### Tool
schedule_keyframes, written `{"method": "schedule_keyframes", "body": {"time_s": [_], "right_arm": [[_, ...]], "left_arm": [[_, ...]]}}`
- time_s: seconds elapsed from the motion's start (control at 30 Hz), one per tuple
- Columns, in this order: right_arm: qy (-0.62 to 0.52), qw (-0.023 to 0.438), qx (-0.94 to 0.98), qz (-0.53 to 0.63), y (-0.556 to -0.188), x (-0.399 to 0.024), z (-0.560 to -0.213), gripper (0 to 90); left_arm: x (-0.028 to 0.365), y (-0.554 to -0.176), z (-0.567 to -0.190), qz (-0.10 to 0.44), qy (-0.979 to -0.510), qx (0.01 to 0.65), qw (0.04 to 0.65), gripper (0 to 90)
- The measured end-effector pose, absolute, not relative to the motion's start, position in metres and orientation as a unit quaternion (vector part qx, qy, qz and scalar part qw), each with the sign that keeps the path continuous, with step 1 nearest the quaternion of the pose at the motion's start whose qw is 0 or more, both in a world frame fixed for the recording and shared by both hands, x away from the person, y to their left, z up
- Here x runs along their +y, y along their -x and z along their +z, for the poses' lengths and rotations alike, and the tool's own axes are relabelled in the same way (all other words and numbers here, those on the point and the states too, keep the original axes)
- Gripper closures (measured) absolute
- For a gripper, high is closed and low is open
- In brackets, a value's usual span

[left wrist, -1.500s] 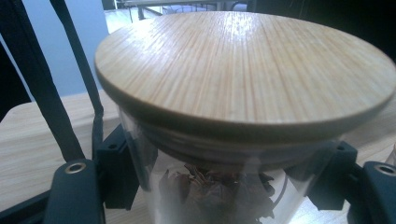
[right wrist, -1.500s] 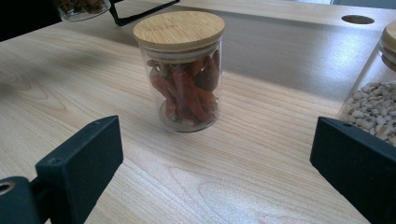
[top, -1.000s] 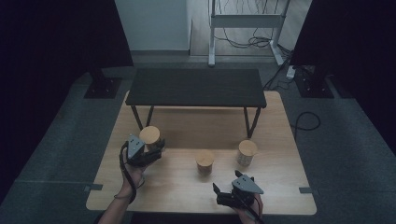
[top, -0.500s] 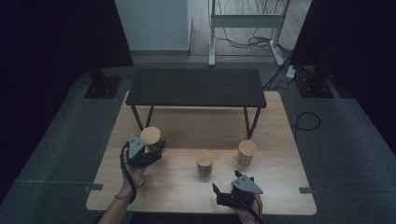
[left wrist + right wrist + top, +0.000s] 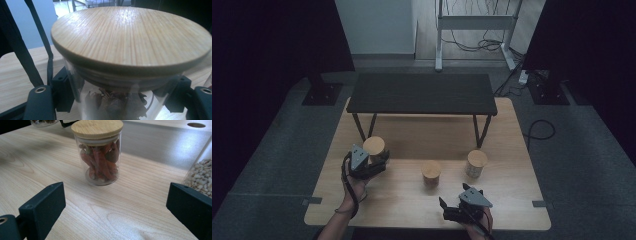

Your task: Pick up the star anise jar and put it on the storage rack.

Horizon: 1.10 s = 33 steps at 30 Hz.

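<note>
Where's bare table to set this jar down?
Bare wood lies along the front edge between the left claw and right claw, and under the black shelf. The middle row is crowded: chili jar, bean jar.

You have three small round glass jars with flat bamboo lids on the table: one on the left, one in the middle and one on the right. You have two black hand-held grippers, a left one and a right one. There is one light wooden table. There is one low black shelf with thin metal legs standing on it.
</note>
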State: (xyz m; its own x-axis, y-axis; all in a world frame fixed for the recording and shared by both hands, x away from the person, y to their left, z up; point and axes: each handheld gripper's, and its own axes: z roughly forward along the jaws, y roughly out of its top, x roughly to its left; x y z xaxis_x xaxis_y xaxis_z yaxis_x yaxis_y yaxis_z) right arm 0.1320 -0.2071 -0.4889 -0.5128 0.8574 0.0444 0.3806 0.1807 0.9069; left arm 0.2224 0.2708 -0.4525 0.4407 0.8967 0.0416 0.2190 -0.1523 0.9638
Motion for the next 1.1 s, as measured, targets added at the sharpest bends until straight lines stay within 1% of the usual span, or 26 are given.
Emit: {"method": "schedule_keyframes", "body": {"time_s": [1.1], "right_arm": [[-0.432,0.230,0.738,0.464,-0.1386,-0.2066,-0.4882,2.0]], "left_arm": [[0.2719,-0.2219,-0.4514,0.335,-0.680,0.409,0.508,26.4]]}}
